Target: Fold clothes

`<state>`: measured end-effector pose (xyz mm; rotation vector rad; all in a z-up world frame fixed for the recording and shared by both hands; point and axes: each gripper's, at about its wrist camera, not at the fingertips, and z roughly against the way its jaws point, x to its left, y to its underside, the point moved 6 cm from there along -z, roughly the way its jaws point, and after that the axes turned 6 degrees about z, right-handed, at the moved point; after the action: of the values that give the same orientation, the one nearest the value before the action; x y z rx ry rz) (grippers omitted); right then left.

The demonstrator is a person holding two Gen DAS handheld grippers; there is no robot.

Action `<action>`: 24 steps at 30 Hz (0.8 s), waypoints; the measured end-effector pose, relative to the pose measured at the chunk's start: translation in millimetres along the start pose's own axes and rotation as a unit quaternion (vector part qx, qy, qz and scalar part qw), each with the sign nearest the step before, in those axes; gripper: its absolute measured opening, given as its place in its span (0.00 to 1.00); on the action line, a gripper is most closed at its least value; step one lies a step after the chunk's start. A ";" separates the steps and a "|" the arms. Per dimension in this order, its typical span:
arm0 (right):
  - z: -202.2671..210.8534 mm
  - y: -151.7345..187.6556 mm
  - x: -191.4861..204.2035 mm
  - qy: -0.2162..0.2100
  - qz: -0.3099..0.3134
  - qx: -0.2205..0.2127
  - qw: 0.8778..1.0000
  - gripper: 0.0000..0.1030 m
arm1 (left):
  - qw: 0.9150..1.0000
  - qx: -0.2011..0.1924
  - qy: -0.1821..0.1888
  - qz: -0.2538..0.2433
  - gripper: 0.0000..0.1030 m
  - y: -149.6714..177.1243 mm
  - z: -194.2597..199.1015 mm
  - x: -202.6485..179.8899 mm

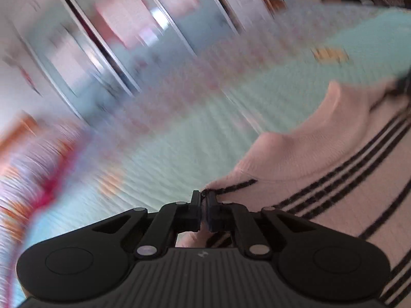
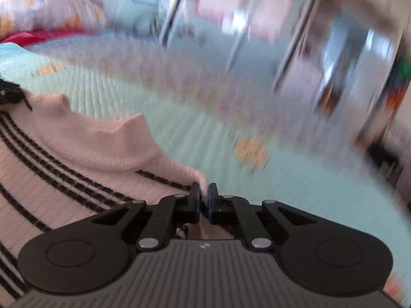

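A pale pink knit sweater with black stripes and a high collar is held up between both grippers, above a mint quilted bed cover. My left gripper is shut on the sweater's shoulder edge, and the cloth stretches off to the right. In the right wrist view the same sweater spreads to the left. There my right gripper is shut on the other shoulder edge, with pink cloth pinched between the pads. The left gripper's black body shows at the far left edge. Both views are motion blurred.
The mint bed cover with small orange patterns fills the area below. A flowered pillow and a red cloth lie at the bed's head. Blurred wardrobe doors stand beyond the bed.
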<state>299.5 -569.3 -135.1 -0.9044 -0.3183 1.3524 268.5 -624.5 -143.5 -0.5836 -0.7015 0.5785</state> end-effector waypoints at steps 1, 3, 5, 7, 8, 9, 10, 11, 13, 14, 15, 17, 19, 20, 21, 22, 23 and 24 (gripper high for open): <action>-13.4 7.3 1.2 -0.014 -0.014 0.012 1.000 0.13 | 1.000 0.013 -0.010 -0.002 0.11 7.5 -13.5 -1.1; -15.5 7.2 -8.6 -0.042 -0.062 0.015 0.997 0.18 | 1.000 -0.003 -0.011 0.018 0.14 7.4 -13.4 5.1; 2.5 15.5 -23.8 -0.082 -0.119 0.007 0.989 0.26 | 0.998 0.003 0.004 0.066 0.19 1.8 -8.1 18.3; 37.1 33.1 -37.0 -0.089 -0.153 -0.008 0.984 0.26 | 0.993 -0.005 -0.010 0.115 0.26 -8.2 1.5 38.0; 54.4 41.9 -43.7 -0.092 -0.170 -0.015 0.981 0.26 | 0.990 -0.008 -0.026 0.141 0.27 -13.6 6.0 49.8; 71.8 50.6 -50.4 -0.095 -0.187 -0.023 0.977 0.26 | 0.985 0.001 -0.036 0.171 0.32 -15.6 8.9 61.9; 89.1 59.4 -57.2 -0.099 -0.204 -0.030 0.974 0.26 | 0.978 0.013 -0.043 0.203 0.34 -16.8 11.4 74.0; 106.5 68.2 -64.0 -0.102 -0.220 -0.038 0.969 0.26 | 0.972 0.030 -0.042 0.230 0.34 -15.9 15.4 82.3; 141.3 85.7 -77.8 -0.108 -0.253 -0.052 0.960 0.28 | 0.971 0.044 0.000 0.237 0.32 0.5 43.2 73.6; 158.7 94.5 -84.7 -0.111 -0.270 -0.060 0.955 0.35 | 0.970 0.049 0.023 0.238 0.34 9.3 58.3 68.1; 176.1 103.3 -91.7 -0.114 -0.286 -0.067 0.949 0.38 | 0.969 0.055 0.046 0.238 0.34 18.2 73.5 62.6; 211.0 120.9 -105.7 -0.120 -0.318 -0.082 0.937 0.40 | 0.964 0.066 0.092 0.240 0.35 35.9 104.3 51.7; 244.8 163.6 -124.2 -0.069 -0.334 -0.084 0.936 0.44 | 0.959 0.077 0.139 0.236 0.35 61.2 138.2 42.9; 261.0 187.0 -130.4 -0.035 -0.345 -0.077 0.935 0.48 | 0.959 0.077 0.157 0.223 0.35 75.9 160.3 31.6; 274.9 208.6 -136.1 -0.002 -0.359 -0.069 0.931 0.48 | 0.959 0.077 0.173 0.209 0.35 89.9 183.3 18.4; 288.5 229.9 -141.5 0.030 -0.373 -0.061 0.925 0.49 | 0.959 0.077 0.190 0.194 0.35 103.9 206.3 5.3; 299.5 250.8 -145.1 0.045 -0.389 -0.054 0.918 0.50 | 0.961 0.073 0.194 0.180 0.35 116.3 226.6 -6.5; 309.8 271.6 -148.2 0.055 -0.407 -0.046 0.911 0.50 | 0.964 0.069 0.197 0.166 0.37 128.3 246.3 -18.0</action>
<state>-134.5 -603.7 -88.5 -0.7863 -0.5966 0.5141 41.7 -475.3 -82.5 -0.6669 -0.1845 0.7884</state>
